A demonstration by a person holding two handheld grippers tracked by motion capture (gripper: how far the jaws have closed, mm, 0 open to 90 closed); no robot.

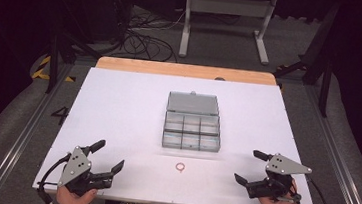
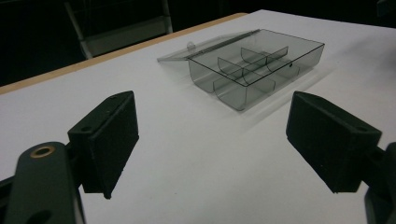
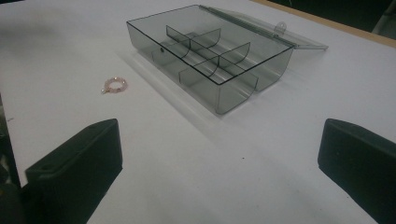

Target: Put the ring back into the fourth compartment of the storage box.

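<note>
While both hands rest at the near edge of the white table (image 1: pixel 118 106), the left gripper (image 1: pixel 108 158) and the right gripper (image 1: pixel 253 166) each stand with jaws spread wide and nothing between them. Bare tabletop lies between the left gripper's jaws in its own view, and likewise before the right gripper in its view. Between the two grippers, on the open surface just in front of the box, lies a small pink ring (image 1: pixel 181 167), well apart from either tool. Beyond it, at the table's middle, sits a clear compartment box (image 1: pixel 191 131) with its lid (image 1: pixel 193 103) folded flat back on the far side; its six compartments look empty. Wide bare room lies to the left and right of the box, out to the table's side edges. A wooden strip (image 1: pixel 186 71) runs along the far edge.
</note>
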